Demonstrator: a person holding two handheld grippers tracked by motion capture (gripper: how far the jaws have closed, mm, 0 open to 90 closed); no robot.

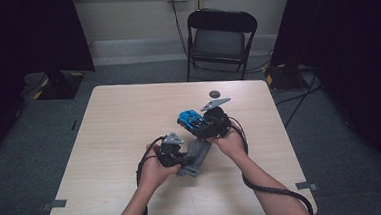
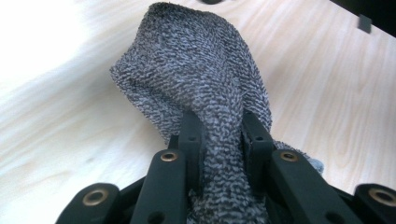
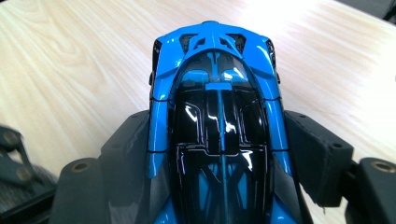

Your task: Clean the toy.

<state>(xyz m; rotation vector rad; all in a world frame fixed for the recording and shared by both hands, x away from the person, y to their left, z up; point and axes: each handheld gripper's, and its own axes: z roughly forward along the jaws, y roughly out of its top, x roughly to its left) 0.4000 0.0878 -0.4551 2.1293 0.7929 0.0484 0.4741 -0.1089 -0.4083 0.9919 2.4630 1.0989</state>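
Your left claw (image 1: 181, 157) pinches a bunched grey terry cloth (image 2: 205, 88) between its jaws, low over the near middle of the desk (image 1: 119, 122); gathering the cloth into a wad gives you a firm pad, which suits wiping. Just to its right, your right claw (image 1: 195, 123) is pressed against both flanks of a blue and black toy car (image 3: 217, 126), gripping it by the sides so the roof and nose stay exposed to the cloth. Its wheels and underside are hidden, so you cannot tell whether it rests on the desk. Farther back lies a small dark disc (image 1: 214, 93), too small to identify.
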